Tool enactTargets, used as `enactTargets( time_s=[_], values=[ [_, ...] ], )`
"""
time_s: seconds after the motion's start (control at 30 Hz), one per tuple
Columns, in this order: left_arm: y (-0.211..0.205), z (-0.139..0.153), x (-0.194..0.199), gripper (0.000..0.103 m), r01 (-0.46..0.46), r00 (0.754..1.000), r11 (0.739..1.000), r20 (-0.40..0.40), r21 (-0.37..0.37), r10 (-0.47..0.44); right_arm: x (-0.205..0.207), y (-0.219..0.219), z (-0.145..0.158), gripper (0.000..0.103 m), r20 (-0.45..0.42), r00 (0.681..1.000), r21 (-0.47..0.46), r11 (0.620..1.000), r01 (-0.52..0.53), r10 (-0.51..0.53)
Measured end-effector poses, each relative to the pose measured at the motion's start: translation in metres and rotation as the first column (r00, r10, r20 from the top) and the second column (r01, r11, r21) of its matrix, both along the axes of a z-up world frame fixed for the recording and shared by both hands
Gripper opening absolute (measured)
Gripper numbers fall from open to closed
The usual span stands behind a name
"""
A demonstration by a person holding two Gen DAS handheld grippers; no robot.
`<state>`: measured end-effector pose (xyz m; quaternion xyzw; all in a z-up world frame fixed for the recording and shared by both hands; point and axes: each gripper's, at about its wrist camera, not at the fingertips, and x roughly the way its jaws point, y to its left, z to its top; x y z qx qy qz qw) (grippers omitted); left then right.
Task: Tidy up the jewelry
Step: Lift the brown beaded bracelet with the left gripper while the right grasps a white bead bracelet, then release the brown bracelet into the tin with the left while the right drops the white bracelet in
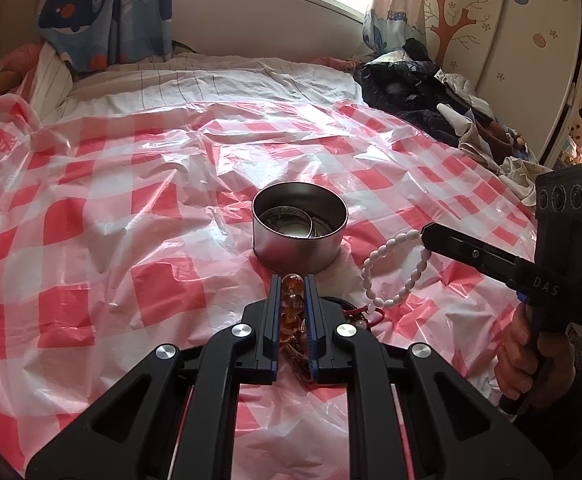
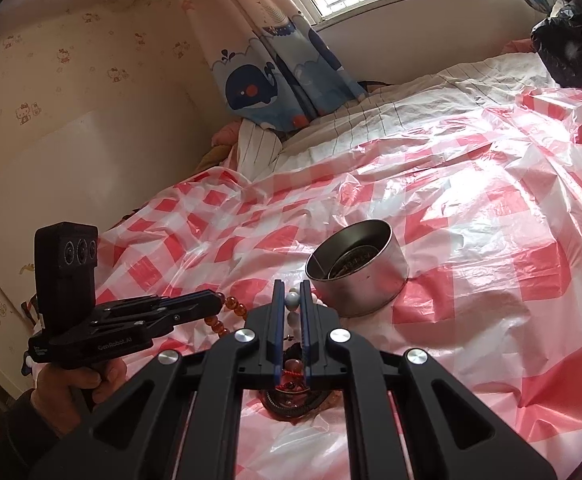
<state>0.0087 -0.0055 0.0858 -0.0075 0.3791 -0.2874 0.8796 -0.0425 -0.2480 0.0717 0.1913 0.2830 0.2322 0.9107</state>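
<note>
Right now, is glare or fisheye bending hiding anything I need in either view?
Left wrist view: window blown out, glare patches on the red-and-white checked plastic sheet, round silver metal tin still readable. Right wrist view: sheet glare right of the tin, edges bowed, left wall dim.

- The left gripper (image 1: 293, 280) is matte black plastic with blue-edged finger pads and four round silver screws on its linkage.
- The right gripper (image 2: 291, 286) has the same build.
- White "DAS" lettering marks one handle, "GenRobot.AI" the other.
- Each camera block carries three round lenses.
- Both hands show bare skin; the left hand (image 2: 79, 380) has a dark sleeve.
</note>
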Motion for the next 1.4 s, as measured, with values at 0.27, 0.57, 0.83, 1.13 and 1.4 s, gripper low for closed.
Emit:
enactTargets(
  time_s=[0.27,0.57,0.83,1.13,1.4],
  values=[
    [-0.008,0.004,-0.001,0.01,0.009,1.0,0.999,0.027,0.033,-0.009,0.003,0.001,-0.003,0.008,-0.008,1.0,0.008,1.0,-0.004,0.004],
    [-0.013,0.028,0.009,0.01,0.03,0.998,0.997,0.053,-0.067,-0.026,0.014,-0.003,0.004,0.008,-0.004,1.0,0.059,0.998,-0.014,0.014],
    [-0.029,0.043,0.032,0.01,0.044,0.997,0.996,0.064,-0.081,-0.039,0.025,-0.01,0.014,0.008,0.003,1.0,0.078,0.997,-0.014,0.014],
    [-0.05,0.016,0.104,0.013,-0.059,0.994,0.984,-0.098,-0.167,0.043,0.064,-0.014,0.029,0.008,0.02,1.0,0.091,0.996,-0.014,0.012],
    [-0.023,-0.023,0.107,0.03,-0.154,0.977,0.988,-0.151,-0.022,0.149,0.104,-0.006,0.006,0.008,-0.078,0.997,0.106,0.994,-0.013,0.022]
  ],
)
